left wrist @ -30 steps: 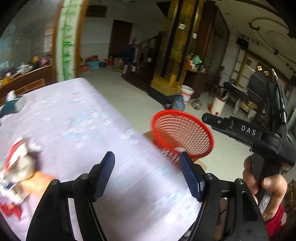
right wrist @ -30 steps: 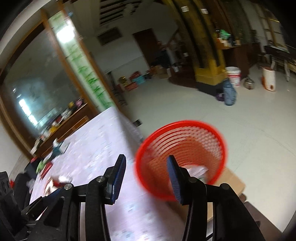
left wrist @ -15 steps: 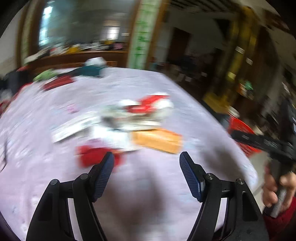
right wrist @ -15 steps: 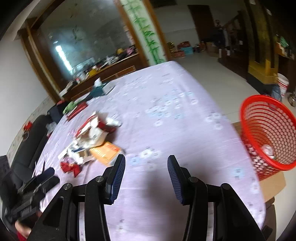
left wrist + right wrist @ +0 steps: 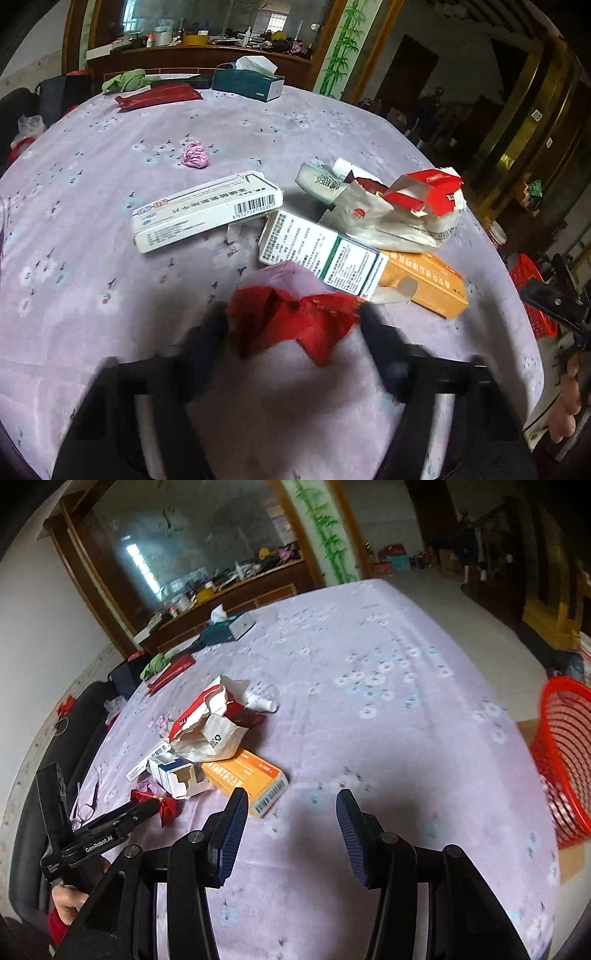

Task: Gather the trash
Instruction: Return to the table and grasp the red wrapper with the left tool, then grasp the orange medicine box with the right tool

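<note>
A: Your left gripper (image 5: pixel 291 328) is spread wide around the red wrapper (image 5: pixel 295 321), not yet clamped.
B: Right gripper (image 5: pixel 291 812) wide, empty. Boxes (image 5: pixel 243 775) near left; basket (image 5: pixel 565 753) far right.

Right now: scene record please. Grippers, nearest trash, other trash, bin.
left gripper: open, fingers either side of the red wrapper
right gripper: open, empty, over bare tablecloth
other trash: orange box, white boxes, torn bag, pink wad
bin: red basket, off the table's right edge
</note>
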`<state>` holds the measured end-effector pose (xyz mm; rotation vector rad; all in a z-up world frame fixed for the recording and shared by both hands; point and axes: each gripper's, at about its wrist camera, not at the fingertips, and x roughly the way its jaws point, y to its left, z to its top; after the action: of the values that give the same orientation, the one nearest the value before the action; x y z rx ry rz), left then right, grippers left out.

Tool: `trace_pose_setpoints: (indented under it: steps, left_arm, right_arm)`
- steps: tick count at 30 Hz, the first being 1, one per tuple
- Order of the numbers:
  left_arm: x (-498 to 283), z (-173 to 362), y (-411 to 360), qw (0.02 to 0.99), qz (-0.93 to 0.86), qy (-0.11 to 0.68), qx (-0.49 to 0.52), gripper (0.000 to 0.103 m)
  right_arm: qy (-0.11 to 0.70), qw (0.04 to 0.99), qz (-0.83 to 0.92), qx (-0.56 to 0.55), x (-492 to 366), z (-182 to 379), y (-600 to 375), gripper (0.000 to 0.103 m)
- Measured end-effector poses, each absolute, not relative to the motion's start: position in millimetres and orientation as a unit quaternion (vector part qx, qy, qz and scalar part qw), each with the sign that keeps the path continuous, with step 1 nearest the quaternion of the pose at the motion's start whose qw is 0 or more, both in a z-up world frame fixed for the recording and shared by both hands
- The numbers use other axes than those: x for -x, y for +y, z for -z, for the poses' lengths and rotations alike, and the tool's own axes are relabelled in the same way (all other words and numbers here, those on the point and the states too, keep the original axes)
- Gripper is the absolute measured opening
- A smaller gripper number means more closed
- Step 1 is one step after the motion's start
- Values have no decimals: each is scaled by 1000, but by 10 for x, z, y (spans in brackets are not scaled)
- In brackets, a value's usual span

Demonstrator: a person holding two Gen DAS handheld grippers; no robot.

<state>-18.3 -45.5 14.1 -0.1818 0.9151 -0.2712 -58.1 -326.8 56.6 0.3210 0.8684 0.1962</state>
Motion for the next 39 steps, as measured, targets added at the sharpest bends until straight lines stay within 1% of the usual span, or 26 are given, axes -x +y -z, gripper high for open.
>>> trace_pose_setpoints:
  steps: [1, 3, 5, 12, 13, 15, 20, 25, 31, 32, 33, 34, 39]
  left_arm:
    - [173, -130, -476, 886, 119, 442, 75, 40]
    - [187, -107, -512, 888, 116, 439, 70, 35]
    - [230, -117, -466, 887, 120, 438, 76, 33]
    - [542, -286, -293, 896, 139, 413, 88, 33]
    - [571, -307, -276, 897, 141, 409, 90, 33]
    - [637, -365, -251, 901, 141, 399, 89, 33]
    - [695, -426, -254, 907, 142, 387, 86, 33]
    - [749, -443, -290, 911, 140, 380, 83, 33]
    - [841, -470, -325, 915, 139, 369, 78, 33]
    - [855, -465, -331, 916, 139, 368, 78, 34]
    - [863, -463, -336, 917, 139, 367, 78, 34]
    - [880, -460, -351, 918, 137, 365, 76, 34]
    - [963, -469, -454, 922, 137, 357, 68, 34]
  right_arm:
    - [425, 886, -101, -158, 500, -538, -3240, 53]
    - [435, 877, -119, -166, 351, -467, -3197, 53]
    - [447, 869, -128, -172, 212, -383, -3136, 53]
    - [471, 856, -146, -159, -129, -157, -2934, 55]
    - [475, 853, -150, -155, -129, -137, -2905, 55]
    - [482, 848, -165, -142, -81, -109, -2796, 58]
    - [490, 836, -227, -100, 194, -165, -2430, 59]
    - [475, 860, -185, -37, 208, -160, -2244, 61]
    - [488, 855, -176, -24, 124, -37, -2091, 60]
    - [485, 857, -174, -19, 140, -36, -2072, 60]
    - [482, 860, -169, -14, 165, -36, -2059, 52]
    - [478, 863, -161, -8, 191, -35, -2058, 50]
    - [467, 870, -153, -33, 485, -90, -2240, 50]
